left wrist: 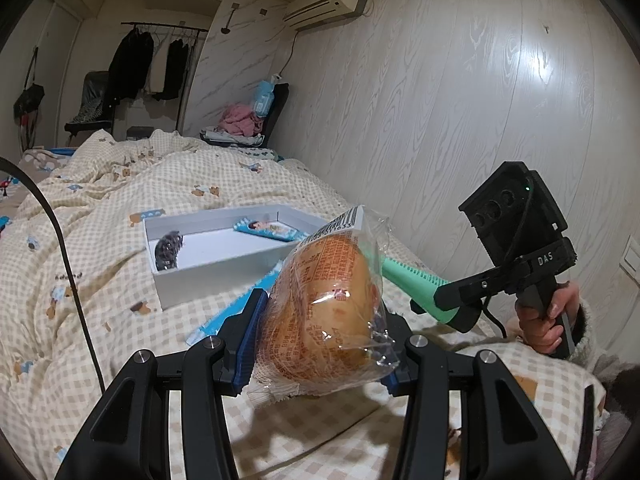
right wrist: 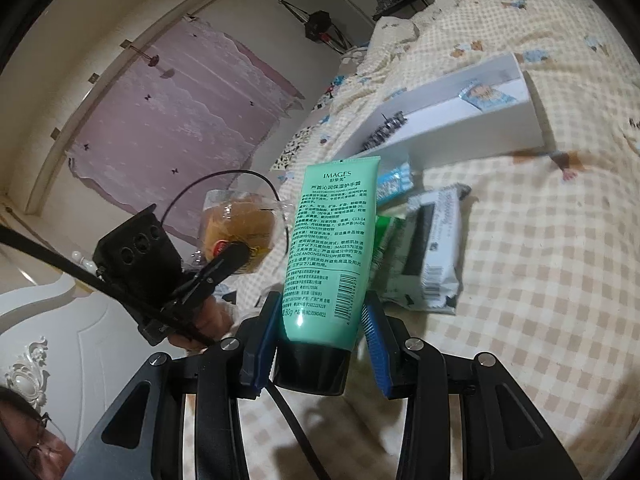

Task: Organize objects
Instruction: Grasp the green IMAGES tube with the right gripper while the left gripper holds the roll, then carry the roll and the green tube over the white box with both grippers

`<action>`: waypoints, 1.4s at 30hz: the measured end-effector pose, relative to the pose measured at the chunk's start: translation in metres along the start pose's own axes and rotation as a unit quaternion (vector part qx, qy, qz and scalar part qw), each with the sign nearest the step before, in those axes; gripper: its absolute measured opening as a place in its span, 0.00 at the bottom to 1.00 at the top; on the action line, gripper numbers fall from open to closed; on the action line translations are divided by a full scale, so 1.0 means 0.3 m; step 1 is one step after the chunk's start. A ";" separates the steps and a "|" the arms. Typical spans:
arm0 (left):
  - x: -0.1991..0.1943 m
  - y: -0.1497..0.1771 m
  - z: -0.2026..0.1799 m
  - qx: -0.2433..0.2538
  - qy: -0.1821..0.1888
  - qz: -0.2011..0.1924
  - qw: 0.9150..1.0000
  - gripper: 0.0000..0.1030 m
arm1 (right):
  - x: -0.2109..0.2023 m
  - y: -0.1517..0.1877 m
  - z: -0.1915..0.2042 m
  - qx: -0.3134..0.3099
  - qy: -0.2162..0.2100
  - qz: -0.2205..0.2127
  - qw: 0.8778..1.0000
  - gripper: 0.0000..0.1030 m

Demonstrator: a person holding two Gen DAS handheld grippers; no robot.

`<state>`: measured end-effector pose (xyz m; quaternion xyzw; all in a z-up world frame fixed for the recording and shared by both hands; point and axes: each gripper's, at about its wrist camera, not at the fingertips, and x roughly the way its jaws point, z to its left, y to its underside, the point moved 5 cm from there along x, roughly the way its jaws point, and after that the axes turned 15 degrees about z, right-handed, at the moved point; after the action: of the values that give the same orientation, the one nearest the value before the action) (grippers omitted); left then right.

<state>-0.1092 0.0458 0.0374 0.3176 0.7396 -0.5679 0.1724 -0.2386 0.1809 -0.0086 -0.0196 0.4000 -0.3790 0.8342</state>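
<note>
My left gripper point(left wrist: 320, 340) is shut on a wrapped bread bun point(left wrist: 324, 312) and holds it above the bed; the bun also shows in the right wrist view point(right wrist: 240, 232). My right gripper point(right wrist: 320, 320) is shut on a green hand cream tube point(right wrist: 332, 248) with a black cap, held above the bed; the tube also shows in the left wrist view point(left wrist: 416, 284). A white open box point(left wrist: 224, 264) lies on the checked quilt and holds a dark hair clip point(left wrist: 168, 248) and a blue packet point(left wrist: 268, 230).
On the quilt near the box lie a blue-white packet point(right wrist: 394, 182), a green packet point(right wrist: 390, 248) and a grey-white wrapped pack point(right wrist: 432, 248). A wood-pattern wall point(left wrist: 440, 100) runs along the bed's right side. A chair with clothes point(left wrist: 248, 120) stands beyond the bed.
</note>
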 end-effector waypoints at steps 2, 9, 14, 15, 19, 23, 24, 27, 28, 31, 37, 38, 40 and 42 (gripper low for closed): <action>-0.029 -0.026 0.006 -0.003 -0.001 -0.009 1.000 0.51 | -0.021 -0.018 0.028 -0.008 -0.008 -0.008 1.000 0.40; -0.136 -0.159 -0.007 0.006 -0.017 -0.046 0.999 0.51 | -0.082 -0.078 0.124 -0.042 -0.022 -0.041 0.998 0.41; -0.205 -0.267 -0.035 0.014 -0.007 -0.075 0.997 0.51 | -0.136 -0.129 0.180 -0.063 -0.037 -0.067 0.995 0.41; -0.215 -0.284 -0.037 0.013 -0.005 -0.081 0.997 0.51 | -0.145 -0.137 0.188 -0.066 -0.042 -0.071 0.994 0.41; -0.240 -0.360 -0.035 0.002 -0.005 -0.102 0.995 0.51 | -0.182 -0.191 0.218 -0.077 -0.061 -0.091 0.991 0.41; -0.263 -0.440 -0.020 -0.016 -0.007 -0.118 0.993 0.51 | -0.217 -0.258 0.243 -0.082 -0.067 -0.112 0.988 0.41; -0.270 -0.458 -0.020 -0.017 -0.010 -0.123 0.992 0.51 | -0.227 -0.273 0.248 -0.084 -0.066 -0.118 0.987 0.41; -0.290 -0.536 -0.011 -0.026 -0.020 -0.136 0.990 0.51 | -0.255 -0.320 0.261 -0.093 -0.049 -0.132 0.986 0.40; -0.291 -0.563 -0.003 -0.033 -0.020 -0.137 0.990 0.51 | -0.260 -0.344 0.259 -0.090 -0.028 -0.136 0.986 0.40; -0.267 -0.657 0.045 -0.070 -0.038 -0.134 0.988 0.51 | -0.275 -0.440 0.241 -0.076 0.012 -0.148 0.986 0.41; -0.070 -0.684 0.231 -0.168 -0.077 -0.092 0.978 0.51 | -0.255 -0.555 0.200 -0.061 0.027 -0.168 0.983 0.40; -0.033 -0.664 0.257 -0.182 -0.062 -0.081 0.978 0.51 | -0.246 -0.555 0.193 -0.061 0.020 -0.170 0.983 0.40; 0.025 -0.636 0.302 -0.197 -0.042 -0.065 0.977 0.51 | -0.220 -0.560 0.179 -0.061 0.012 -0.175 0.983 0.40; 0.070 -0.605 0.353 -0.216 -0.039 -0.055 0.974 0.50 | -0.199 -0.558 0.155 -0.061 0.002 -0.178 0.982 0.40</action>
<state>-0.2567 -0.0767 0.1257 0.2094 0.8537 -0.4153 0.2343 -0.3337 0.0879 0.1181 -0.1406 0.4140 -0.4965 0.7499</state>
